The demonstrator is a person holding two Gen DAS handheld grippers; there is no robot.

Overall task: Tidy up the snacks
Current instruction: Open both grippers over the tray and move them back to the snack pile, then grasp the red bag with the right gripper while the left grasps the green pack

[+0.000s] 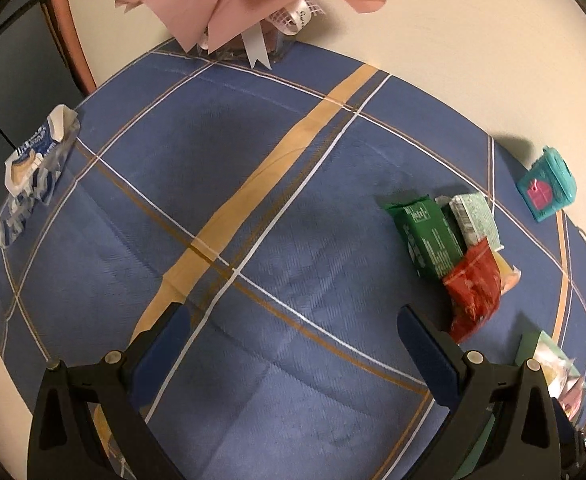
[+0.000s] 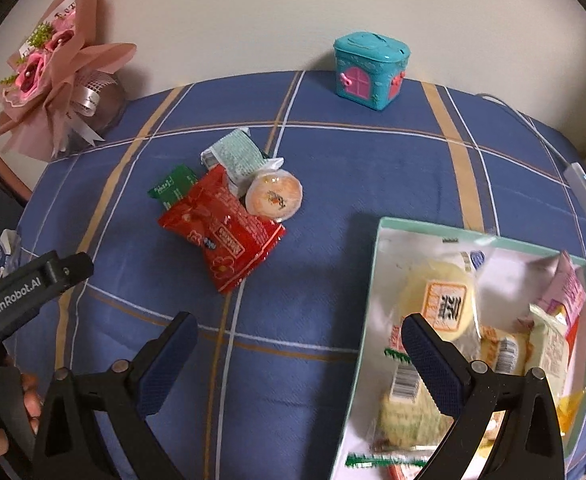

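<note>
Hovering wide open and empty: left gripper [image 1: 291,322] above bare blue surface [image 1: 253,184], right gripper [image 2: 299,330] beside snack box [image 2: 373,280].

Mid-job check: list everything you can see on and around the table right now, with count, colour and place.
Red snack packet: 1, red, table centre, top of loose pile.
Green snack packet: 1, green, under the red one's far-left edge.
Pale green packet: 1, white-green, far side of pile.
Round wrapped cake: 1, orange, right of pile.
Snack box: 1, mint rim, near right, holding several yellowish packets.
Toy house box: 1, teal with pink door, far edge by the wall.
Bouquet: 1, pink, far left corner.
Blue-white packet: 1, left table edge.
Tablecloth: 1, blue plaid.
Left tongs: open, empty.
Right tongs: open, empty.
Hand: lower left, on the left tool.
</note>
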